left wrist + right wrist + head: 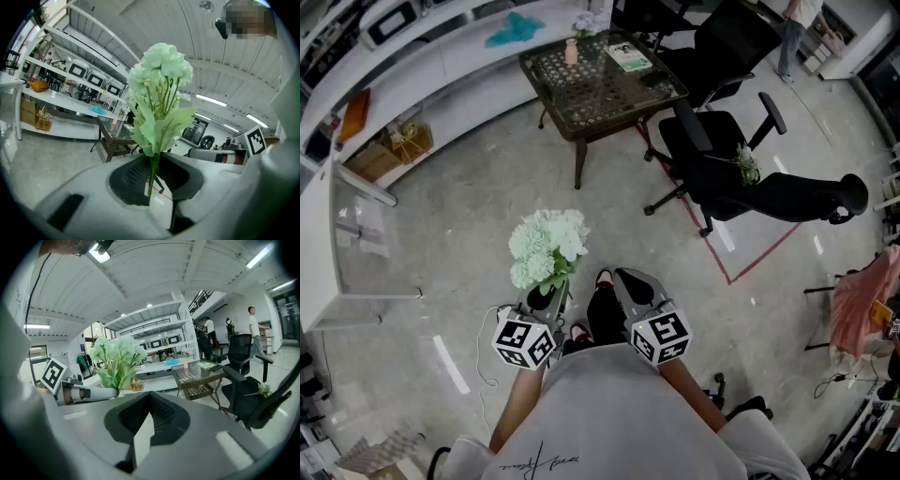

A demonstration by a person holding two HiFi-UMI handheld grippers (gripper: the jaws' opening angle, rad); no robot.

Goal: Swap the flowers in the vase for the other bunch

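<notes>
Carrying the replacement flowers across this much open floor (pixel 469 234) is, in our judgement, where trouble can begin. We stand well apart from the lattice-topped table (pixel 581 131), and the black office chair (pixel 712 159) sits just beside its right side, arms and base jutting toward our likely path. Clipping it on the approach could jolt both hands.

The pale green bunch (pixel 548 246) stands upright in front of us, wide and heavy-headed above a thin base. The left gripper (pixel 546 296) has its jaws closed on the stems (pixel 151 174) low down, below the leaves. With so little held, we think the head could swing or the stems could slide through the pads on a quick turn. The right gripper (pixel 149 416) has its jaws fully together with nothing between them, so it must open before it can help.

The pink vase (pixel 571 52) waits at the far edge of the table. It looks small and light, so pushing stems in at a slant might tip it. Whether flowers still stand in it we cannot tell from here. If they do, forcing the new bunch in first would jam the mouth. A small flowering sprig (pixel 747 165) lies on the chair seat.
</notes>
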